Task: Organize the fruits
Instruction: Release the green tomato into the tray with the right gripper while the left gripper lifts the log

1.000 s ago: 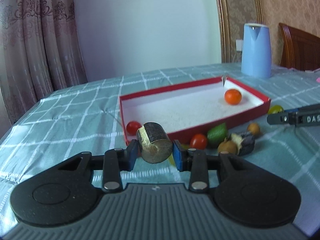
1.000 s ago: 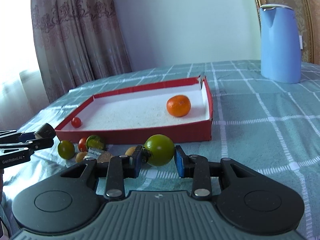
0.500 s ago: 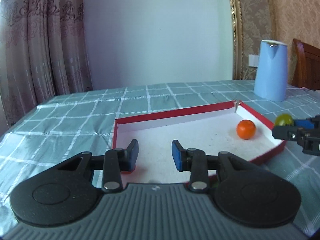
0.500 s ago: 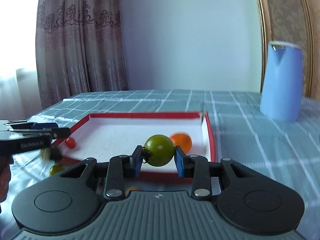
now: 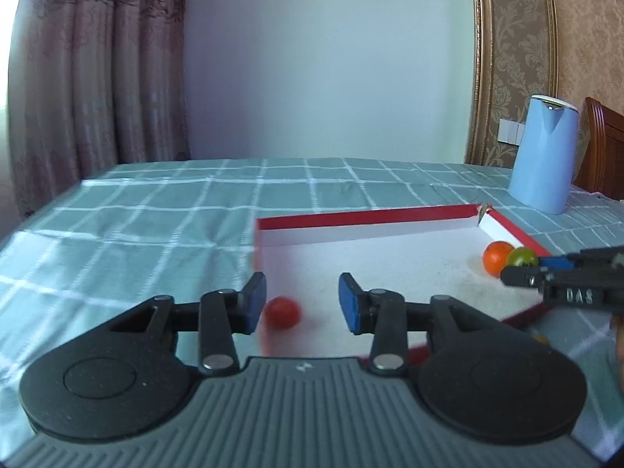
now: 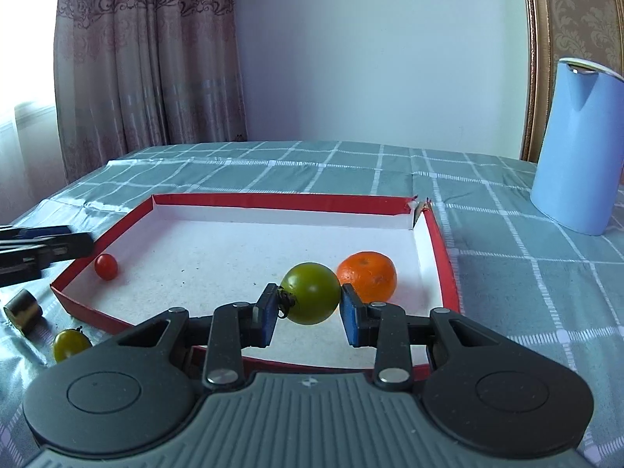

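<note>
A red-rimmed white tray lies on the checked cloth; it also shows in the left wrist view. My right gripper is shut on a green tomato and holds it over the tray's right part, beside an orange. A red cherry tomato lies in the tray's left corner. My left gripper is open and empty above that corner, with the cherry tomato below its left finger. In the left wrist view the right gripper holds the green tomato next to the orange.
A blue kettle stands at the back right on the table. A dark cylinder and a green-yellow tomato lie on the cloth left of the tray. A wooden chair stands behind the kettle.
My left gripper let go of the dark cylinder, opened and moved over the tray's left corner. My right gripper carried the green tomato up and over the tray, beside the orange.
</note>
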The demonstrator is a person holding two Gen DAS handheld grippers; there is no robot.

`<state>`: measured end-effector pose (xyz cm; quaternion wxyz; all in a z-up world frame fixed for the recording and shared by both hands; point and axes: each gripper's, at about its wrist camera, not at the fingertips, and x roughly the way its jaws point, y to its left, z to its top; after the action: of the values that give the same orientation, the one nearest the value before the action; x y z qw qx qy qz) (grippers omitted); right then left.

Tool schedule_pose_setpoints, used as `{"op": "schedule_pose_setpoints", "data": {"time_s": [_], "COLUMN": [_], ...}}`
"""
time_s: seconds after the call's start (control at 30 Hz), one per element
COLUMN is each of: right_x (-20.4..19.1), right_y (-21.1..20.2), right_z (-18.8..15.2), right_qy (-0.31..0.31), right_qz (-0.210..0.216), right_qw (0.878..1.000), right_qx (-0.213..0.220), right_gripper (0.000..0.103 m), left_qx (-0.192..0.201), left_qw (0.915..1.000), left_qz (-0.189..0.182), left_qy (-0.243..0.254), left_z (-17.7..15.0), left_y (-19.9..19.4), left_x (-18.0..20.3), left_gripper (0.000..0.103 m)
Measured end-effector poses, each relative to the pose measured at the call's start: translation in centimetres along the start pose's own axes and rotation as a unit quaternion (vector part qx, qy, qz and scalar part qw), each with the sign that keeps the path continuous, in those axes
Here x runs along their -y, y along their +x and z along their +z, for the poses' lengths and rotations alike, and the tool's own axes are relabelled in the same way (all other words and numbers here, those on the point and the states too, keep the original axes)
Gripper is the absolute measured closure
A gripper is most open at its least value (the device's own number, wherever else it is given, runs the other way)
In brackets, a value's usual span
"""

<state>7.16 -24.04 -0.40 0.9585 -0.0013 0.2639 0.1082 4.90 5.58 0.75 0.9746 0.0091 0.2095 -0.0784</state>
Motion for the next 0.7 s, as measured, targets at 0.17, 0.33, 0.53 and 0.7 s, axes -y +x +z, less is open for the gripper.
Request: {"op": "schedule_pose_setpoints", "data": {"time_s": [0.17,0.33,0.53,0.7], "right_x": [-0.4,-0.5,-0.3,0.1], "right_y": [0.2,1.6,2.7,2.2], "right_z": [0.0,0.3,0.0,0.0], "right_qy": [-0.008,-0.003,0.001,0.012], "right_qz": [0.001,0.003,-0.001,-0.001], "right_qw": [1.0,0.999,0.998,0.999], "right_qx": [-0.006,-0.033,-0.056,-0.048], "right_gripper": [0.07,0.07,0.07,0.047], "left_qx": [-0.03,-0.035,-0.069,-0.096], "left_qw": [0.9994,0.9979,0.9964,0.9945], "left_qz": [0.014,0.038,0.021,0.027], "left_qy": [-0.011,-0.038,-0.046,-0.032], "left_z": [-2.1,-3.7,-4.1,-4.6], "left_y": [-3.0,-3.8,-2.2,-1.4], "left_x": [-3.0,-5.0,-5.2,-4.8], "left_gripper": [0.044,0.028,0.029,0.069]}}
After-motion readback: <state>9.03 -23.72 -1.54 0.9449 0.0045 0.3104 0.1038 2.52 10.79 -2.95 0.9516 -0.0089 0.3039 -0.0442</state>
